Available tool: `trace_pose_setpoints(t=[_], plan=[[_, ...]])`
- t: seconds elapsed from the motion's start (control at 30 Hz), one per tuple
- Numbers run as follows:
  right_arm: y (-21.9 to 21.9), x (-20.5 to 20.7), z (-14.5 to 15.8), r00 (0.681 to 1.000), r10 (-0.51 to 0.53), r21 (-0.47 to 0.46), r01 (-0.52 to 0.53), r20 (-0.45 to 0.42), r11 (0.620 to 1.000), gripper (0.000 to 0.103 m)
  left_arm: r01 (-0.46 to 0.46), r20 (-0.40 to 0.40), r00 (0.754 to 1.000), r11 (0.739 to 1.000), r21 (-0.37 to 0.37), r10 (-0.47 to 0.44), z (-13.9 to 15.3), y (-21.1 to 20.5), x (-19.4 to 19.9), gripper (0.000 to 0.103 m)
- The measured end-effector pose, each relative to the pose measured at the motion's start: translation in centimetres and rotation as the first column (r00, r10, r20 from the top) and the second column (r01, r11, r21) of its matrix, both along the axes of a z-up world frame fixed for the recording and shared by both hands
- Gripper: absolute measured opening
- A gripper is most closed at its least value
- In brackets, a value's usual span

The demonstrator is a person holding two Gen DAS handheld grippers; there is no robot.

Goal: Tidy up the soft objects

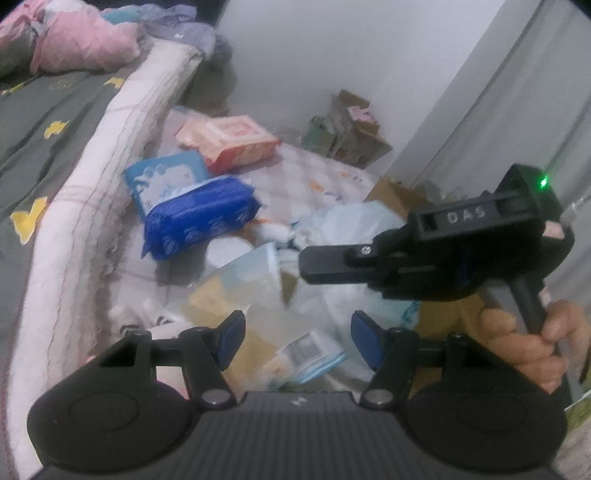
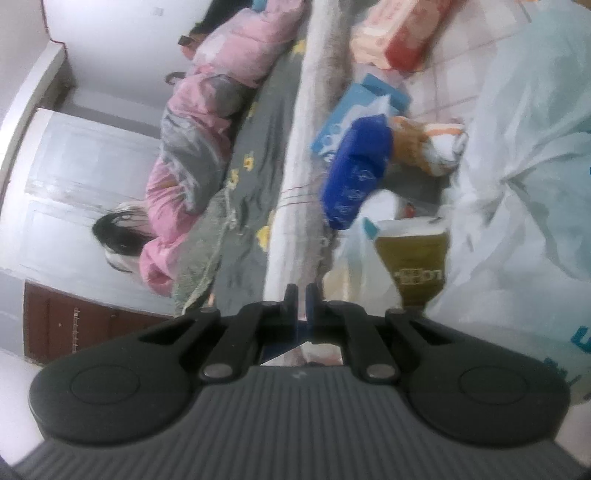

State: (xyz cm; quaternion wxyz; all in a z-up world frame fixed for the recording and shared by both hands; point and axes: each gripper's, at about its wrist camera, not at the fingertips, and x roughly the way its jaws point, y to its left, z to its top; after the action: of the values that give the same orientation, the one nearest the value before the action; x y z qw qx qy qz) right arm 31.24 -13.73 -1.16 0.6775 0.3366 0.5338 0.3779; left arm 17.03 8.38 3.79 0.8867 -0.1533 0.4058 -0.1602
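Observation:
A dark blue soft pack lies on the floor beside the bed, leaning on a light blue pack. A pink and red pack sits behind them. My left gripper is open above a clear plastic bag of packets, and its blue pads touch nothing. My right gripper is shut with nothing visible between its fingers. It hovers to the right over the pile, held by a hand.
The bed with its grey sheet and white mattress edge runs along the left, with a pink quilt on it. Cardboard boxes stand in the far corner. A large pale plastic bag and a yellow-brown packet crowd the floor.

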Motion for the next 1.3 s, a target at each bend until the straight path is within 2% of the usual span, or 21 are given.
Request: trace_pose_setpoints(t=[0.23,0.4,0.53,0.7,0.8,0.87,0.93,1.0,1.3], plan=[[-1.9,-0.7,2.1,0.999,-0.016,0.029,0.015,0.044,0.999,0.003,0.042,0.069,0.997,0.999,0.000,-0.042,2.1,-2.4,-0.2,0.064],[-3.8,-1.2,2.8,0.996,-0.056,0.002,0.056,0.066,0.998,0.003,0.030,0.097,0.995,0.999,0.026,-0.033,2.4,-2.6,-0.9,0.065],[-4.7,-1.7,3.0,0.994,-0.062,-0.043,0.066,0.090,0.997,0.003,0.008,0.068,0.998,0.999,0.048,-0.011,1.0,-1.5,-1.8,0.064],[-4.3,-1.8,2.3,0.994,-0.045,-0.110,0.056,0.104,0.992,0.004,-0.024,0.004,1.000,0.999,0.041,0.024,-1.2,-0.2,-2.1,0.064],[-3.1,-1.5,1.7,0.995,-0.021,-0.153,0.036,0.098,0.988,0.009,-0.037,-0.010,0.999,0.999,0.034,0.038,-2.0,-0.1,-1.7,0.064],[-1.9,-1.3,1.6,0.995,-0.001,-0.189,0.020,0.100,0.982,0.020,-0.037,-0.011,0.999,0.998,0.055,0.037,-2.6,-0.5,-1.4,0.064],[-0.8,-1.2,1.6,0.994,0.023,-0.224,0.003,0.111,0.975,0.041,-0.042,-0.016,0.999,0.996,0.084,0.044,-3.3,-0.8,-1.1,0.064],[0.5,-1.1,1.5,0.991,0.052,-0.262,-0.018,0.124,0.965,0.047,-0.051,-0.026,0.998,0.995,0.092,0.053,-3.8,-0.9,-0.7,0.064],[5.2,0.3,-1.0,0.986,0.136,-0.387,-0.088,0.099,0.918,0.048,-0.058,-0.013,0.998,0.993,0.103,0.059,-4.3,-0.8,0.2,0.066]])
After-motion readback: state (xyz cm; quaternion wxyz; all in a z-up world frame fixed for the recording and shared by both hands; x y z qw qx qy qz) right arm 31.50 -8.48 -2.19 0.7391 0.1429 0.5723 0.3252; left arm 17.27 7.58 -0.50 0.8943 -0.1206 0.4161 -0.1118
